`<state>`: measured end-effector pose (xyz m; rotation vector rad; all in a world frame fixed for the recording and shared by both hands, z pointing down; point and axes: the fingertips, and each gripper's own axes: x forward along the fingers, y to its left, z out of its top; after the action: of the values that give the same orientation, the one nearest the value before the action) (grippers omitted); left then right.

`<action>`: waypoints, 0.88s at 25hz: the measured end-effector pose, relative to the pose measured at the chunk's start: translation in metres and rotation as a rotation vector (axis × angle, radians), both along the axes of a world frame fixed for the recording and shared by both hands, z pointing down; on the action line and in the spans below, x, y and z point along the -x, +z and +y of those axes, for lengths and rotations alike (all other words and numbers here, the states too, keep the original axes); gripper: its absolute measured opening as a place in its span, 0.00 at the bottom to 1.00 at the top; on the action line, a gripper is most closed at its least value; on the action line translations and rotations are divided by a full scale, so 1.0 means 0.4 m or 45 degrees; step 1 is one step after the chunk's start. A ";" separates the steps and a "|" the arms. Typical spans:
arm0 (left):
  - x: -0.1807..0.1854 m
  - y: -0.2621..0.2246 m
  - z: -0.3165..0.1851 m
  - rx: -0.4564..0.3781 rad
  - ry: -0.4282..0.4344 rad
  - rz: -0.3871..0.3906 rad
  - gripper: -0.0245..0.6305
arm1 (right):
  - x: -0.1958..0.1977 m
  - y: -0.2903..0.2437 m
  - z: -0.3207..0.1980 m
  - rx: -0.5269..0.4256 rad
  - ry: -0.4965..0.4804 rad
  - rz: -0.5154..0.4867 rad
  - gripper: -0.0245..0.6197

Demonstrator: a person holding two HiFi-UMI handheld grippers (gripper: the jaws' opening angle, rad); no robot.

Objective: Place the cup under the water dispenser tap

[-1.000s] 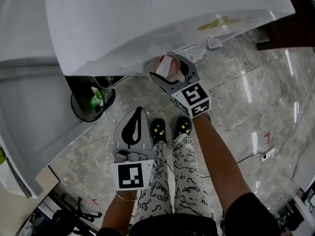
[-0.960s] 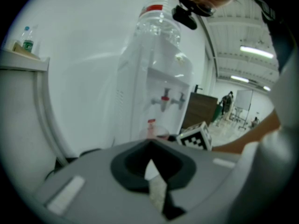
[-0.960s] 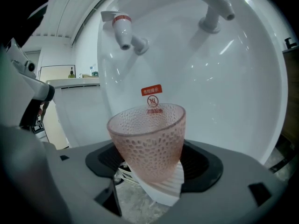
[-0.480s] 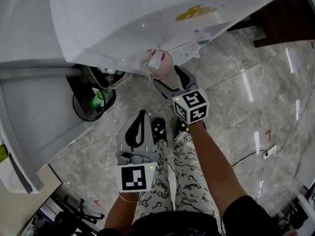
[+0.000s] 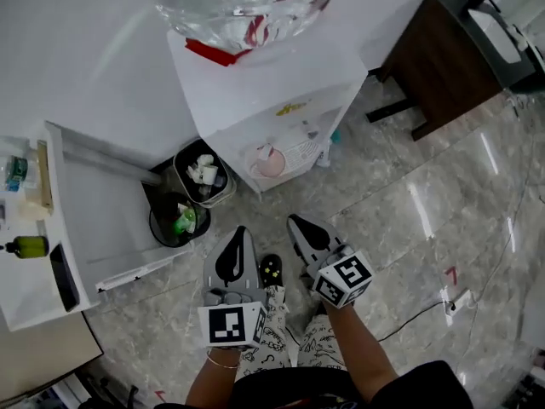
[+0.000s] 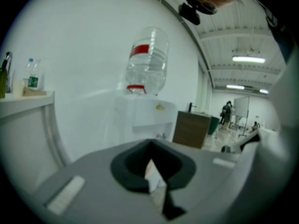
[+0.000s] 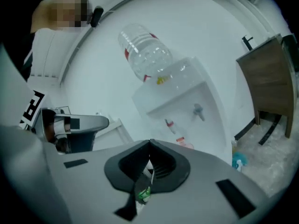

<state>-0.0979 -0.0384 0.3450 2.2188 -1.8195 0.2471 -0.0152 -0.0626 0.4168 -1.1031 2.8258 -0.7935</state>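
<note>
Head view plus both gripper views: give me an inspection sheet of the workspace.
Surface: glossy stone floor, glare streaks; the cup stands in the dispenser's recess.
Job's things: pink cup upright in the water dispenser recess, below the taps; which tap it sits under cannot be told.
Clutter: square bin and round bin left of the dispenser, both holding waste; green bottle on the white counter.
Grippers: left gripper shut, empty; right gripper shut, empty; both apart from the cup.
Cables: one cord on the floor at the right.
Surroundings: brown cabinet right of the dispenser; white wall behind.
</note>
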 end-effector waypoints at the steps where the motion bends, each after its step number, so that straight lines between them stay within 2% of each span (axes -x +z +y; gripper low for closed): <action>1: -0.015 -0.033 0.027 -0.012 -0.003 -0.007 0.04 | -0.004 -0.052 0.027 -0.020 -0.029 -0.013 0.06; 5: -0.087 -0.132 0.179 -0.025 -0.036 -0.021 0.04 | -0.058 -0.263 0.196 -0.117 -0.164 -0.043 0.06; 7: -0.142 -0.166 0.264 -0.029 -0.016 -0.048 0.04 | -0.110 -0.358 0.292 -0.185 -0.208 -0.050 0.06; 9: -0.197 -0.212 0.356 -0.032 0.010 -0.087 0.04 | -0.176 -0.419 0.395 -0.202 -0.228 -0.036 0.06; 12: -0.270 -0.306 0.473 -0.070 -0.005 -0.092 0.04 | -0.279 -0.492 0.537 -0.200 -0.255 -0.026 0.06; 16: -0.368 -0.375 0.580 -0.060 0.005 0.000 0.04 | -0.370 -0.531 0.679 -0.153 -0.289 -0.003 0.06; 22: -0.427 -0.426 0.679 -0.098 0.025 -0.035 0.04 | -0.438 -0.586 0.765 -0.172 -0.285 -0.001 0.06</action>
<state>0.0731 0.2331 0.1745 2.2971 -1.8523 0.2160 0.1598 0.2434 0.1825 -0.7790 2.9862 -0.5991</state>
